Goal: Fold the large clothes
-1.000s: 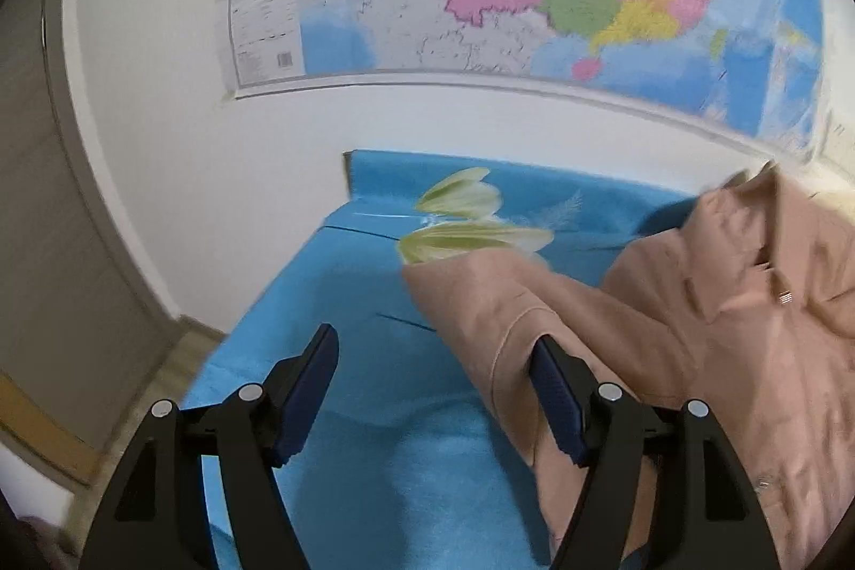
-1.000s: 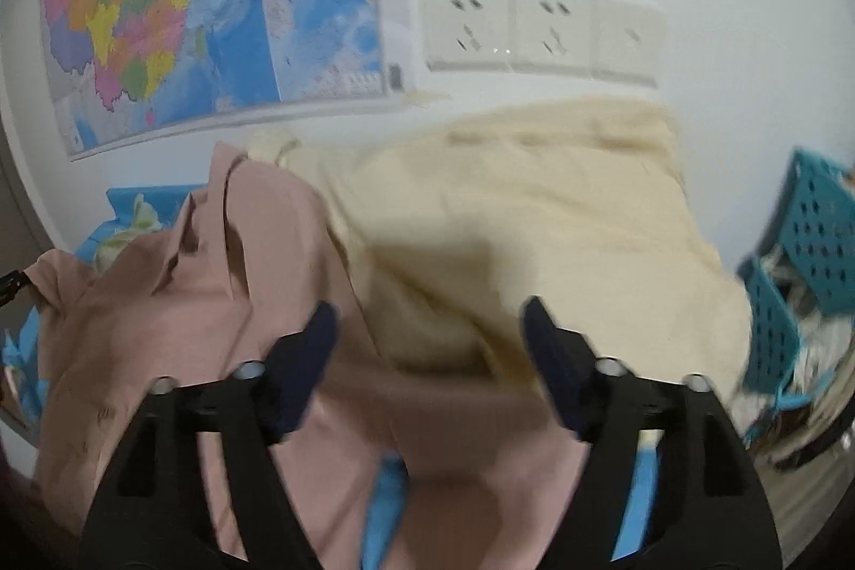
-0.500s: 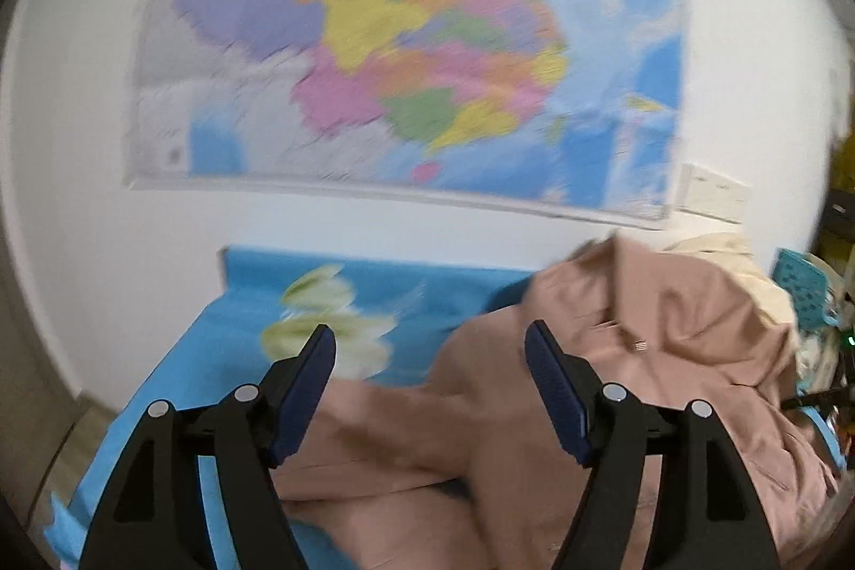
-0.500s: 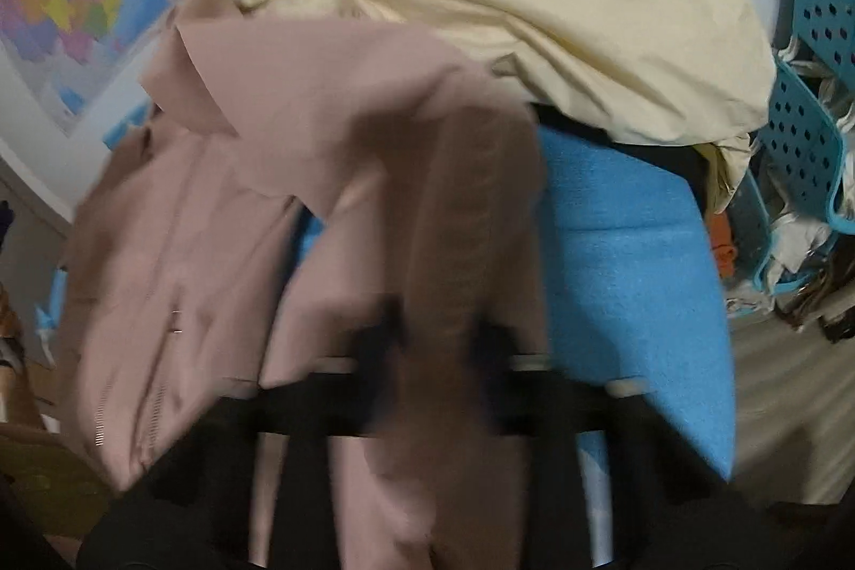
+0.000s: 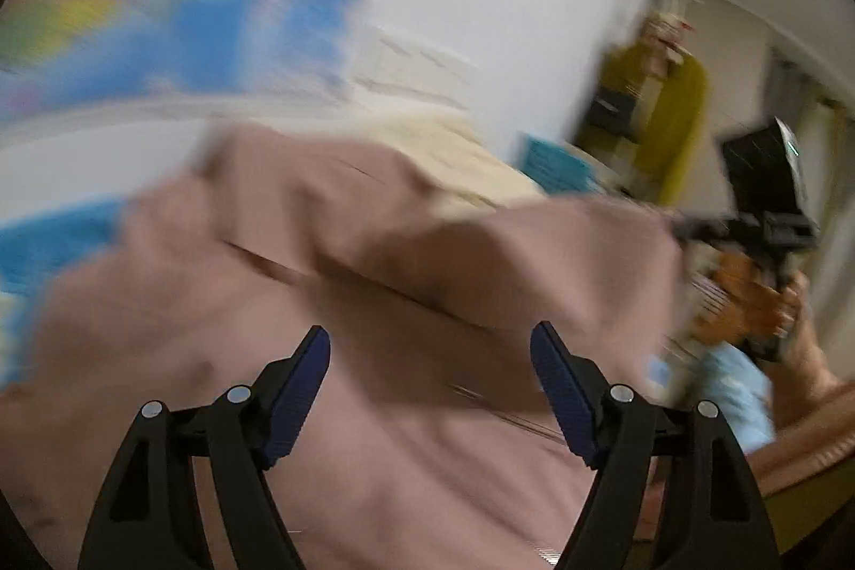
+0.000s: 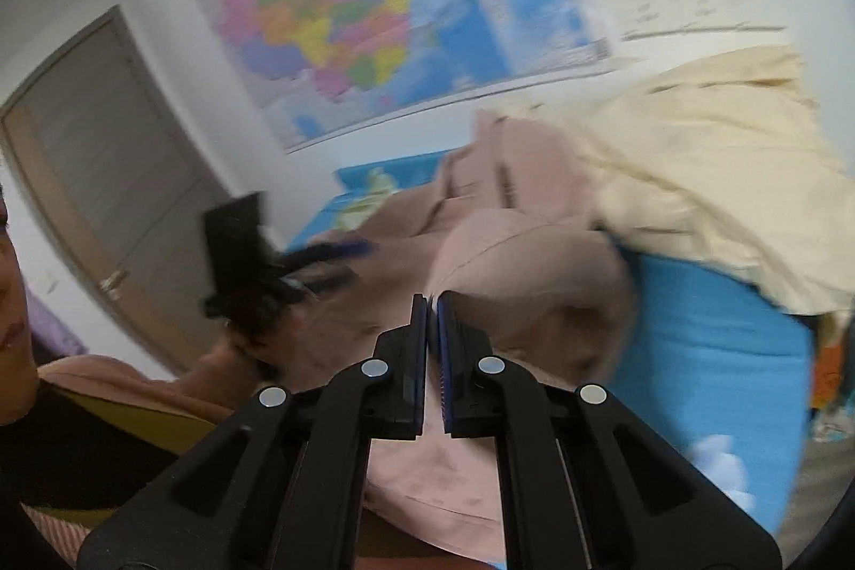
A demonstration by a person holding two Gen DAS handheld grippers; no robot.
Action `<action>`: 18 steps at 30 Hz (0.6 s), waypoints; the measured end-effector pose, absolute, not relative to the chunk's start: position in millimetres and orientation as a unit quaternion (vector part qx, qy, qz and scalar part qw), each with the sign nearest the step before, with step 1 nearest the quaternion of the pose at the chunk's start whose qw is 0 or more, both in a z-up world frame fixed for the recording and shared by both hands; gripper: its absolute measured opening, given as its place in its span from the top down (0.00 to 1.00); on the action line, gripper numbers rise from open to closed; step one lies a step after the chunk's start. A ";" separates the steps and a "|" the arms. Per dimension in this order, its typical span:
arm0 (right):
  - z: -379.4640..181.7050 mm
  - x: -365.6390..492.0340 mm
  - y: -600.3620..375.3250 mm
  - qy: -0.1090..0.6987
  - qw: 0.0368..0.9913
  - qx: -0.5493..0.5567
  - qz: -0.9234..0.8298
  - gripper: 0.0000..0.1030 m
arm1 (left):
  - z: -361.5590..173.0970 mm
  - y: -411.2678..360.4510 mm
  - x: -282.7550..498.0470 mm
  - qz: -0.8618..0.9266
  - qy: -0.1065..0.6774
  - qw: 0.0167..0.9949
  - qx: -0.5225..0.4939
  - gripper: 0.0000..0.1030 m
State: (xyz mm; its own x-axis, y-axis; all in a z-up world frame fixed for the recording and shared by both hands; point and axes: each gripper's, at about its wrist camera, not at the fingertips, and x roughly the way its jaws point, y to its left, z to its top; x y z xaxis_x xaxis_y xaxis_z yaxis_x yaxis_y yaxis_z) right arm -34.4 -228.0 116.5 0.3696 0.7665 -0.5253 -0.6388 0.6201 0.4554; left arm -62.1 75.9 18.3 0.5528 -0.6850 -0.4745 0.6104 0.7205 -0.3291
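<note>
Left gripper [image 5: 430, 351]: jaws stood wide apart, with nothing between the blue pads; it hung over the pink garment [image 5: 374, 356] (the left wrist view was badly smeared by motion).
Pink garment: it lay spread and rumpled across the blue cloth [image 6: 705, 329] that covered the table, one sleeve-like fold raised toward the right side.
Right gripper [image 6: 432, 303]: jaws were drawn together to a thin slit at the edge of that raised fold [image 6: 529, 260]; a sliver of pink cloth seemed to be nipped between the pads, though blur made this uncertain.
Cream garment [image 6: 710, 153]: heaped at the far right of the table by the wall, overlapping the pink one's far edge.
Backdrop: a coloured wall map [image 6: 385, 14] and white sockets [image 6: 689, 4] on the wall behind.
Step in hand: likely the sleeve fold, the right side carrying cloth inward across the body of the garment.
Next move calls for: laying the held fold flat on the body, then the free left jaws taking the opposite sleeve (care needed not to drag the cream garment along).
</note>
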 end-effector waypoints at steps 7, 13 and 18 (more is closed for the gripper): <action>87.0 -11.6 -167.3 0.406 0.784 0.075 0.463 0.94 | -20.3 54.1 -67.6 -0.417 0.354 0.833 -0.080 0.24; 99.5 9.0 -159.0 0.381 0.830 -0.020 0.407 0.43 | -24.5 73.3 -78.5 -0.393 0.361 0.839 -0.107 0.23; 65.5 76.1 -158.4 0.436 0.841 -0.051 0.316 0.38 | -26.8 50.9 -79.4 -0.418 0.385 0.819 -0.083 0.21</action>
